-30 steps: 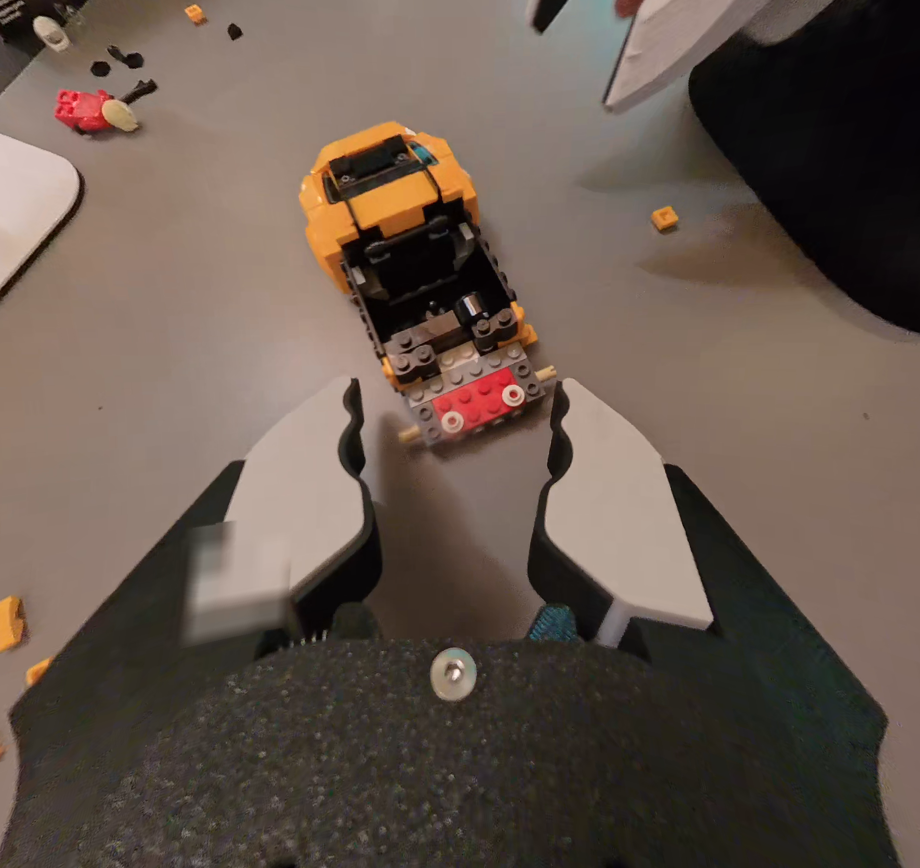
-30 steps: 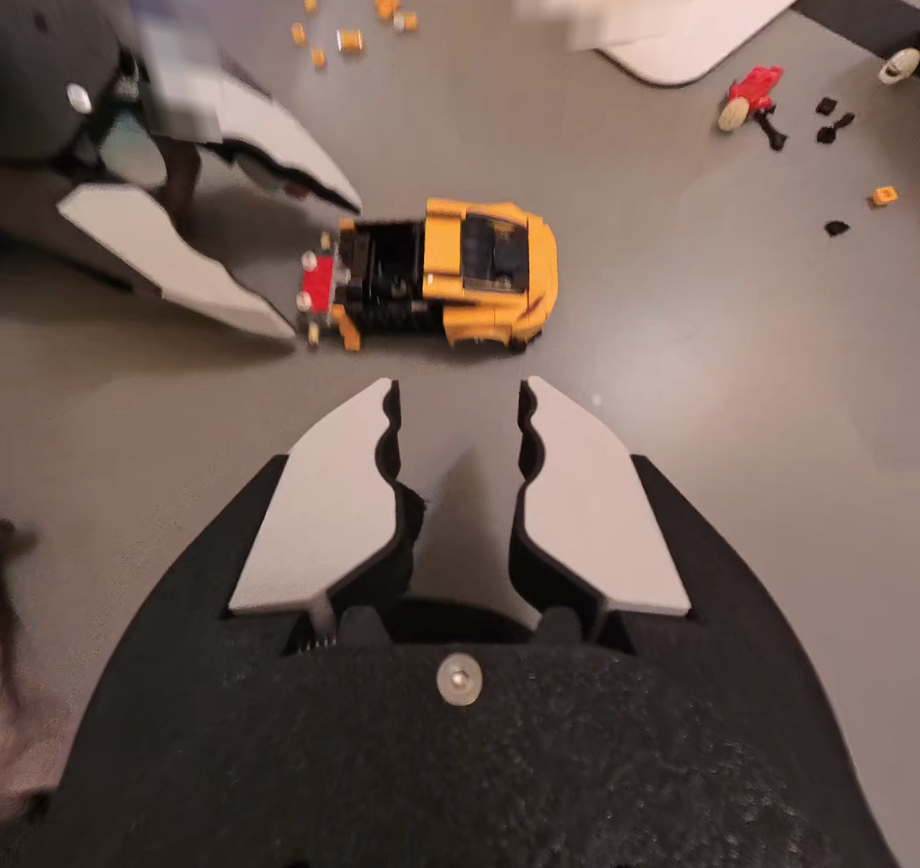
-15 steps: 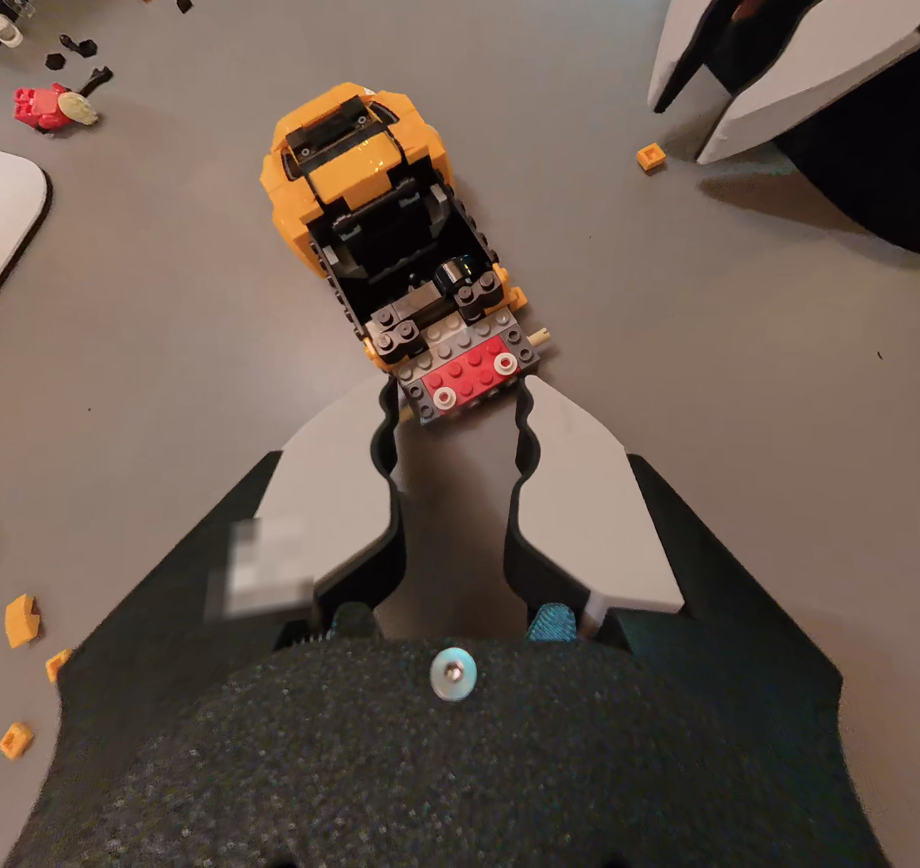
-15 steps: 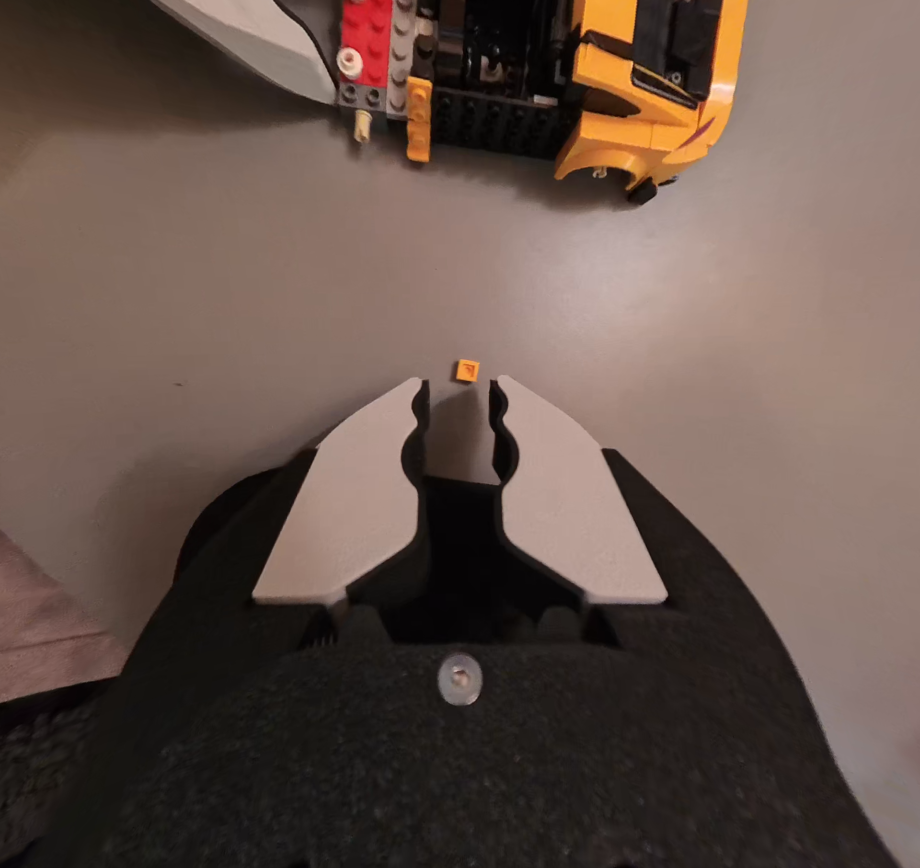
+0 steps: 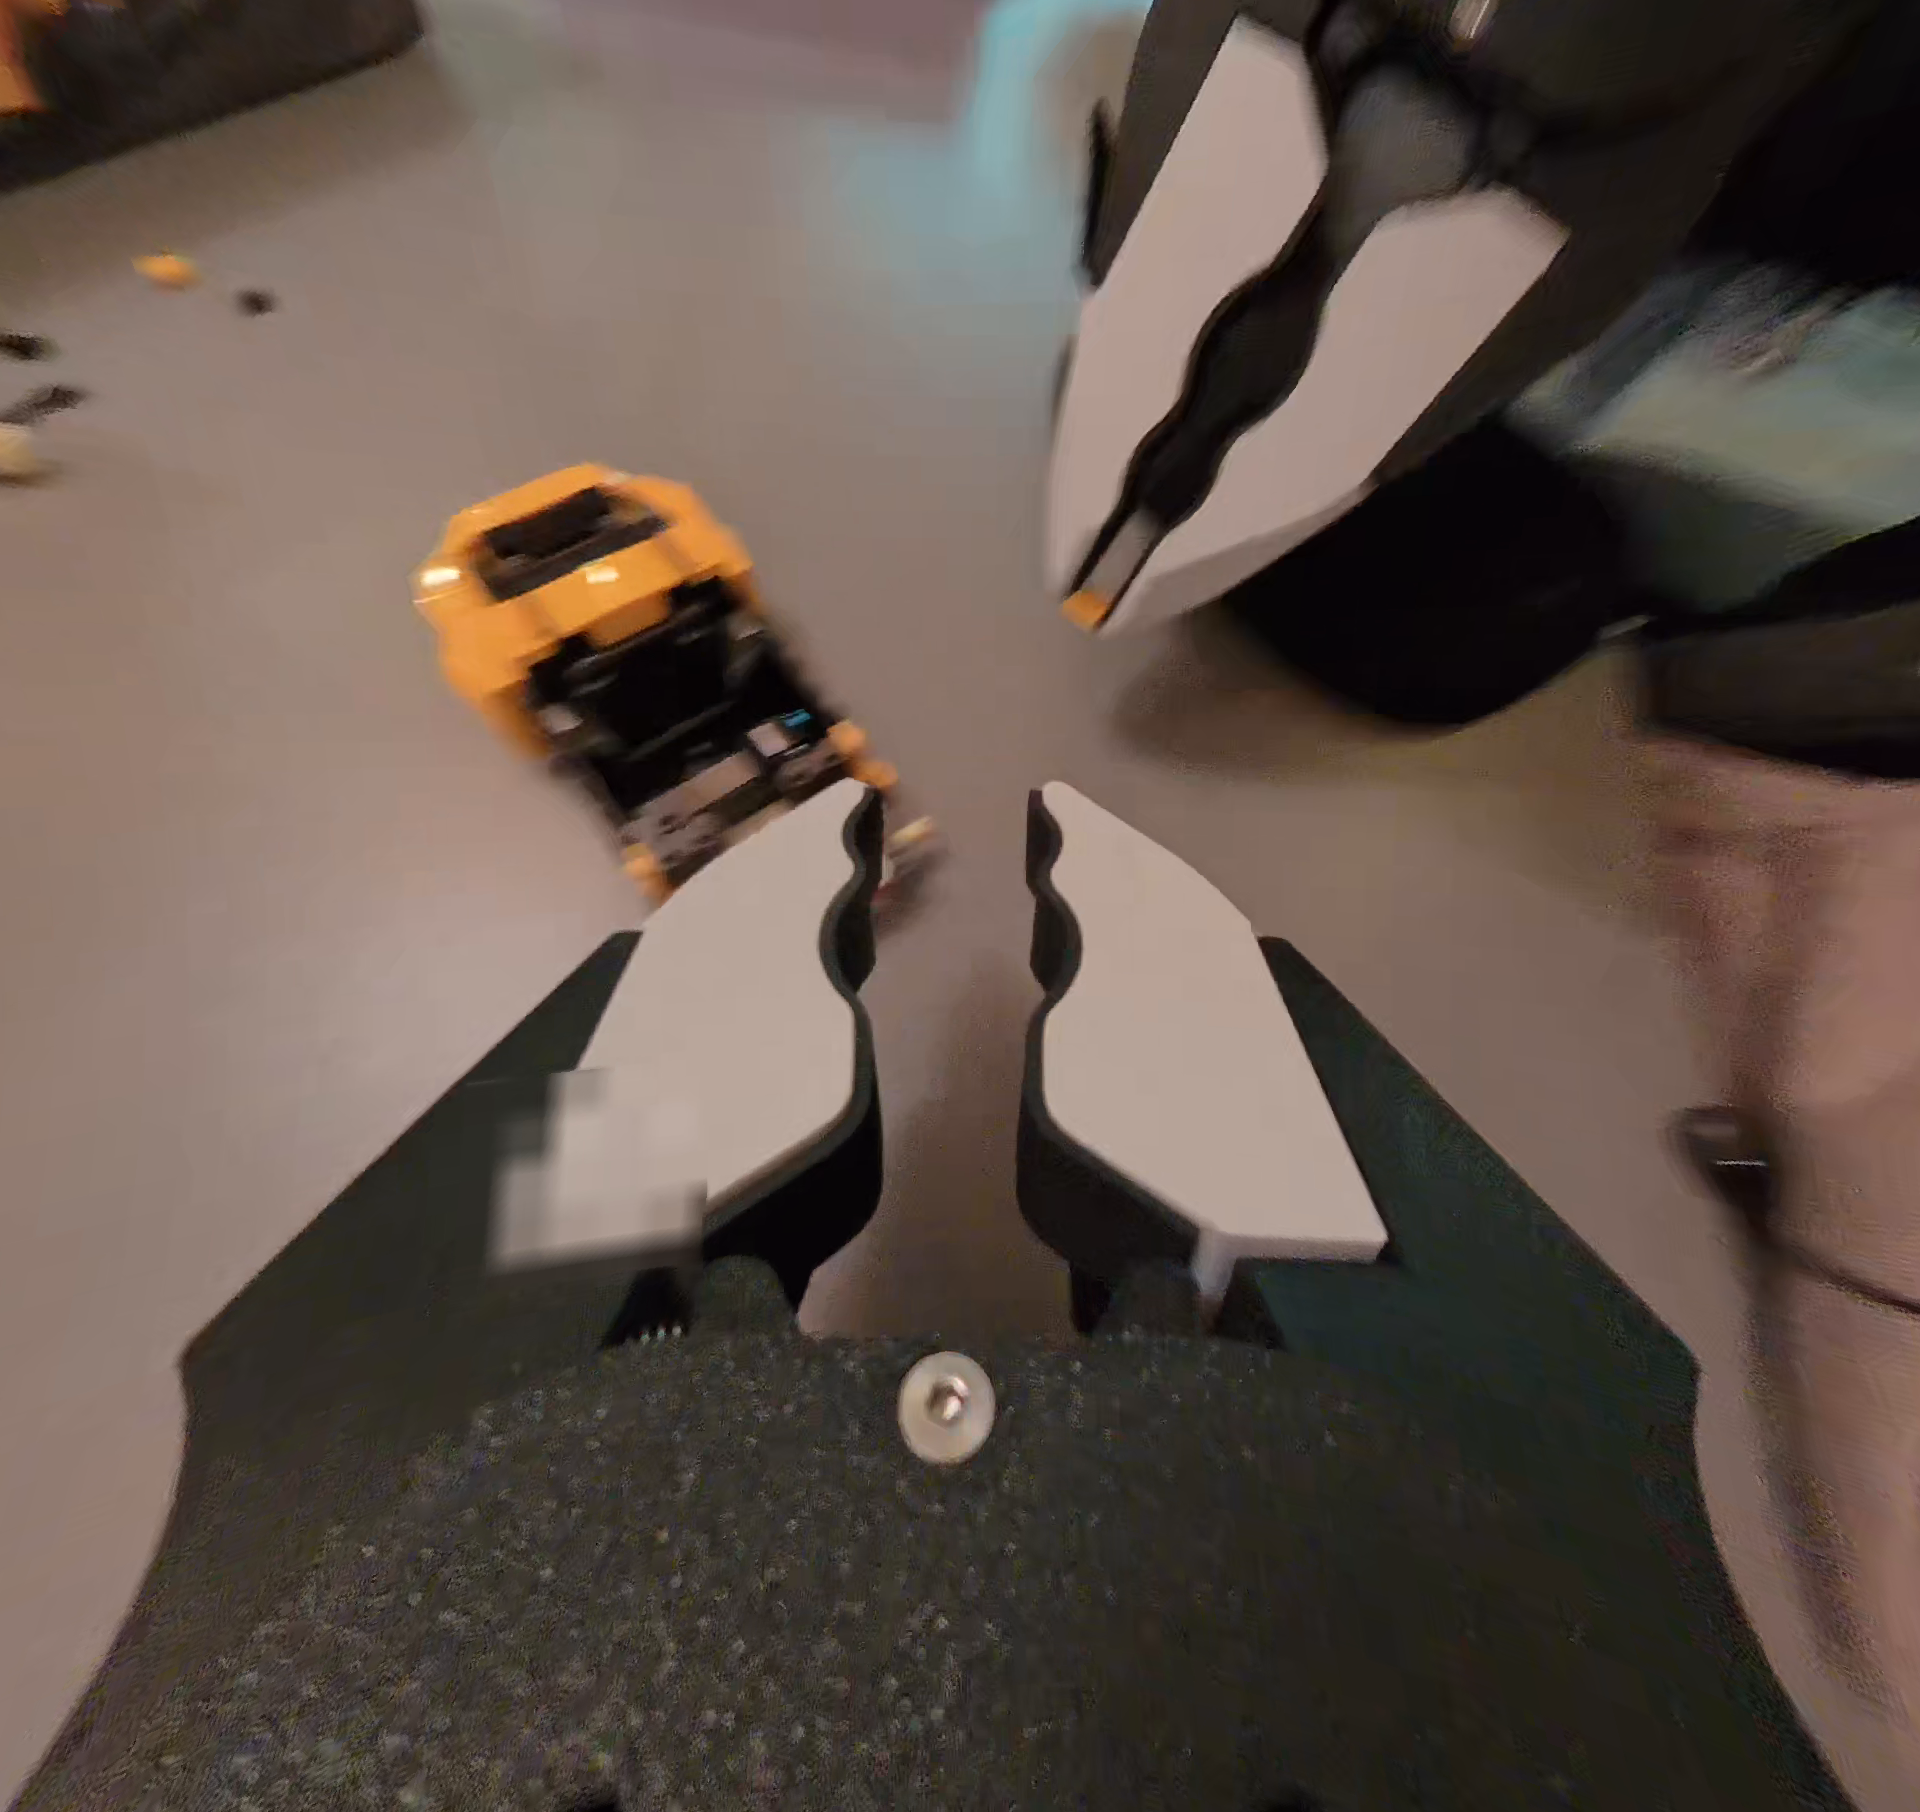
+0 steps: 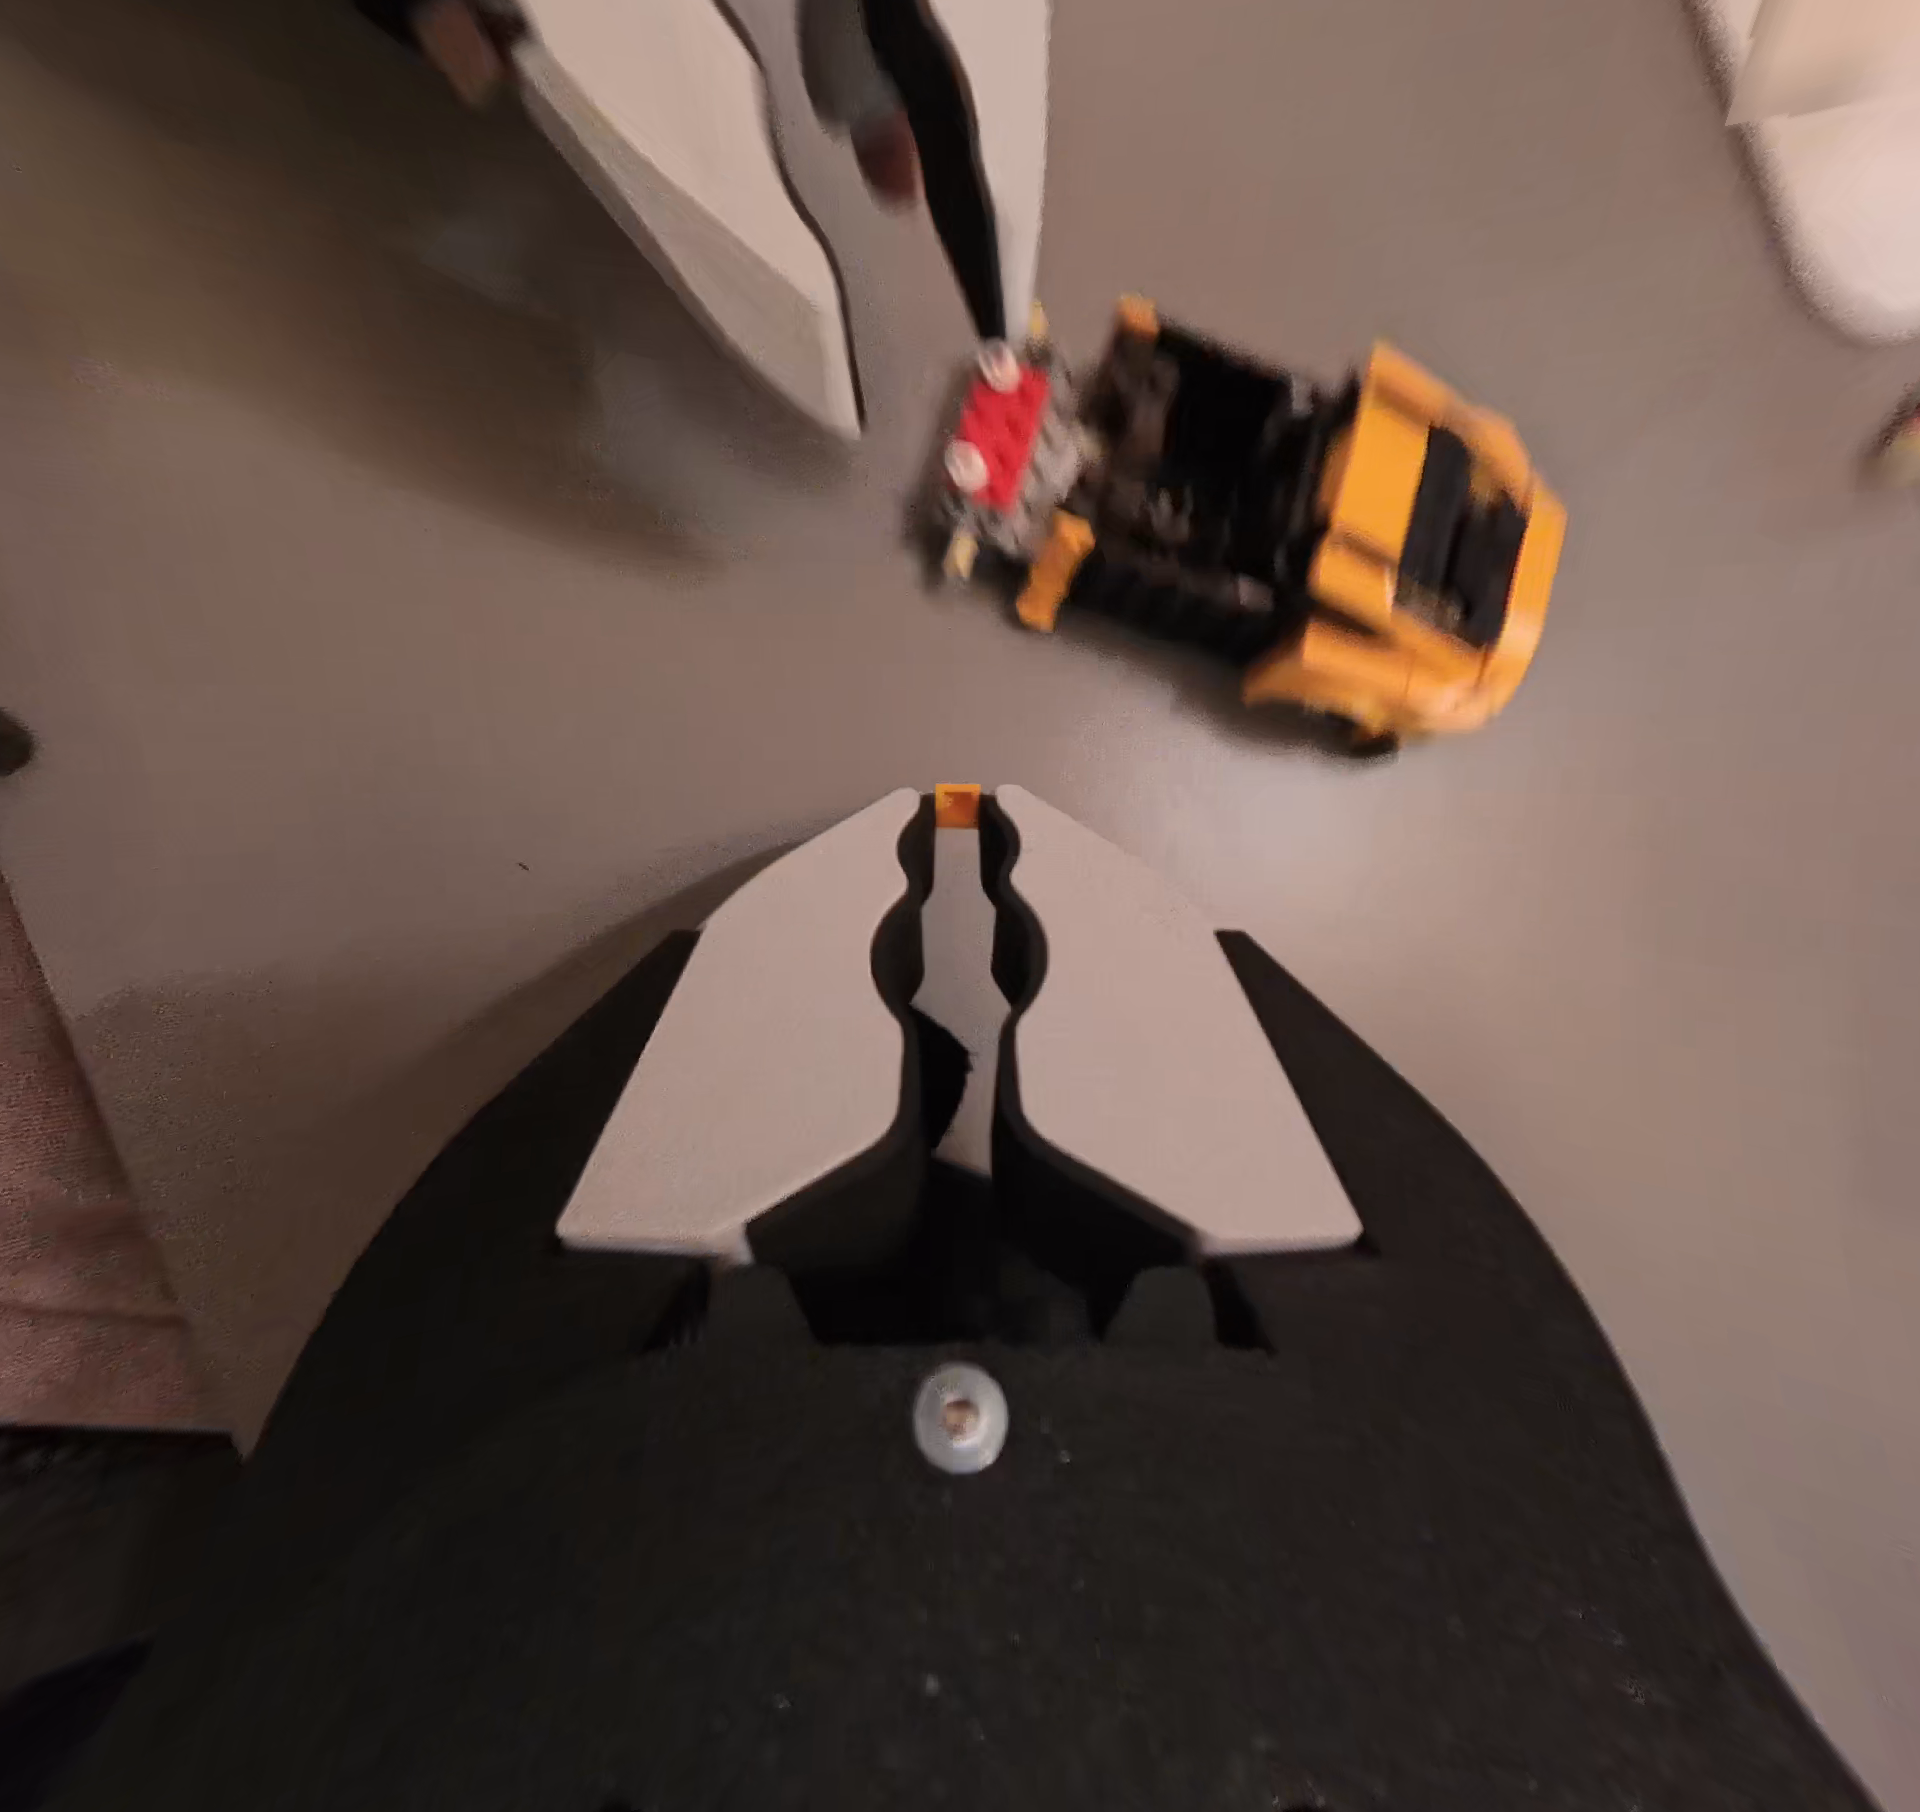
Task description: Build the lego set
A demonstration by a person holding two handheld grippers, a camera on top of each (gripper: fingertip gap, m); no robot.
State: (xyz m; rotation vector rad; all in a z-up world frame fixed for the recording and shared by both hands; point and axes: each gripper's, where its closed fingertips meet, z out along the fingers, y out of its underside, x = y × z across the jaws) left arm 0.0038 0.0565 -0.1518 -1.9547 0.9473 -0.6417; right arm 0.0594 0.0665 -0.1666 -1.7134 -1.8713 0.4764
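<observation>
Right gripper [image 6: 958, 806]: fingertips pinch a small orange brick [image 6: 957, 806], both pads against its sides, above the grey table [image 6: 416, 723]. Left gripper [image 5: 951, 806]: fingers spread, nothing between them; its left fingertip overlaps the stripped rear of the yellow brick car [image 5: 623, 640], contact unclear through the blur. Farther off, loose small pieces [image 5: 166, 268] are scattered on the table, with a dark box [image 5: 187, 17] at the far left corner.

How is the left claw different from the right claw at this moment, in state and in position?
The right claw is nearly closed, pinching a small orange brick at its tips; the left claw stands wider and holds nothing. The left claw is beside the rear of the brick car; the right claw is apart from it. Both have pale fingers.
</observation>
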